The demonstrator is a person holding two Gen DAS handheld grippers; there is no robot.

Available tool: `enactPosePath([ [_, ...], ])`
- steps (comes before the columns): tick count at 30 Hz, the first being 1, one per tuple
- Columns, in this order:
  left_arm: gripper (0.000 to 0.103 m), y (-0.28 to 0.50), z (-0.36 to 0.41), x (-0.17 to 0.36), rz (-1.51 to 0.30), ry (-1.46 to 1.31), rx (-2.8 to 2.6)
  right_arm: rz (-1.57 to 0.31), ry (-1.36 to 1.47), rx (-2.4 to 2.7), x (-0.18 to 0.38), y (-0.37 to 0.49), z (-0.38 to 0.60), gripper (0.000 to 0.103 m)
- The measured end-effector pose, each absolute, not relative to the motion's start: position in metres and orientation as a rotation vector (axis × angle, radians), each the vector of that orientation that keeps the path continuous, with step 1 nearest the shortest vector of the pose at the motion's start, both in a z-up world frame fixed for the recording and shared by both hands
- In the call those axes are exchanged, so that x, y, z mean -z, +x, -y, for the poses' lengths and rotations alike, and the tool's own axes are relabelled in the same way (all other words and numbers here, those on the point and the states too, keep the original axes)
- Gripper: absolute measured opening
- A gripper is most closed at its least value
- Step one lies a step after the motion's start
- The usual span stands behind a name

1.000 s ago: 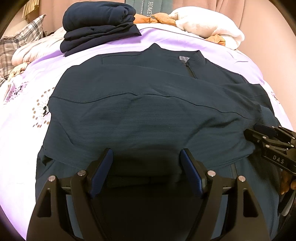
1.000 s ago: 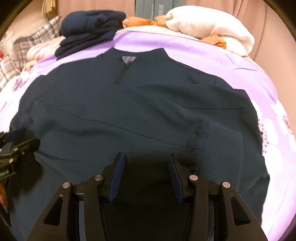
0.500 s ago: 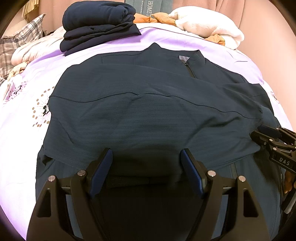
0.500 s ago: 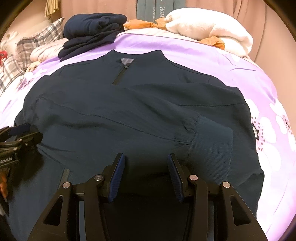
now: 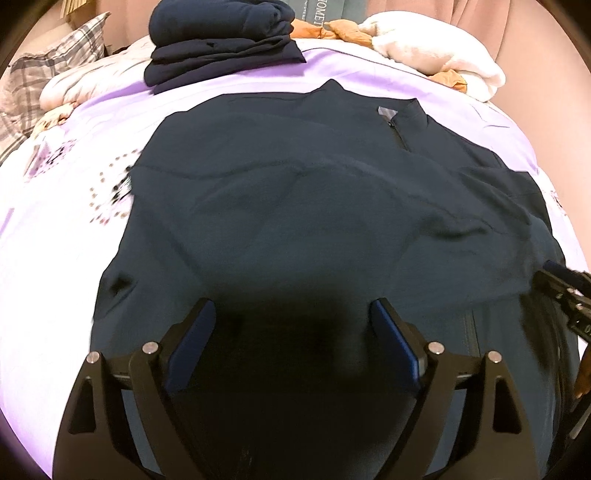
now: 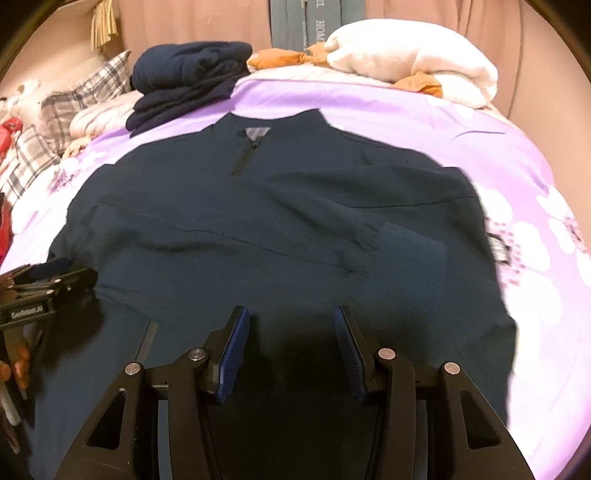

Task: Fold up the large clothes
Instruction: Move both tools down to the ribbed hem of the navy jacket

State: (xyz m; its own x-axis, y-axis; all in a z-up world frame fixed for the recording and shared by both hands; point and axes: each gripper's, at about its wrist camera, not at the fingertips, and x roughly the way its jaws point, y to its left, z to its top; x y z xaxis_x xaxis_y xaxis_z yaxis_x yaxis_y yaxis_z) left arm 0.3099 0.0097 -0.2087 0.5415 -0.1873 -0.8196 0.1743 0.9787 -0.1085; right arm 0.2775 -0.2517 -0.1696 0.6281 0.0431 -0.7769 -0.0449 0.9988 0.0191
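Left wrist view: both grippers, left gripper and right gripper, are opening with nothing clamped over the dark teal zip-neck jacket, so take the hem evenly at both sides before folding toward the collar.

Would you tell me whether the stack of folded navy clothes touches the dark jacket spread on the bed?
Apart. In the right wrist view, a strip of purple bedspread shows between the folded navy stack and the jacket.

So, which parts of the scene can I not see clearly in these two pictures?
- Jacket hem: both views, hidden behind the claw bodies and their shadow.
- Left claw and right claw, both opening: whether fabric touches the pads is lost in shadow.
- Printed lettering behind the bed: cut off, too small.
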Motion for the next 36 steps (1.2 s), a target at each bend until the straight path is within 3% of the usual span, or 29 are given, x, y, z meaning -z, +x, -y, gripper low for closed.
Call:
enactPosePath([
  [5,0.086,0.256,-0.041,0.198,-0.979,-0.117,0.254,-0.867,0.086,-0.041,0.154,0.226,0.283,0.057],
  [8,0.087,0.209,-0.076,0.191,-0.955,-0.207,0.247,-0.866,0.163,-0.036,0.152,0.186,0.306,0.066],
  [19,0.091,0.083,-0.15,0.187,-0.928,-0.367,0.215,-0.896,0.384,-0.006,0.169,0.076,0.357,0.074],
  [30,0.091,0.047,-0.161,0.217,-0.993,-0.604,0.436,-0.951,0.565,-0.089,0.2,0.029,0.371,0.076],
  [33,0.101,0.045,-0.156,0.219,-0.983,-0.623,0.487,-0.957,0.579,-0.152,0.202,0.027,0.365,0.078],
  [36,0.102,0.051,-0.152,0.22,-0.974,-0.665,0.52,-0.958,0.574,-0.205,0.204,0.031,0.355,0.078],
])
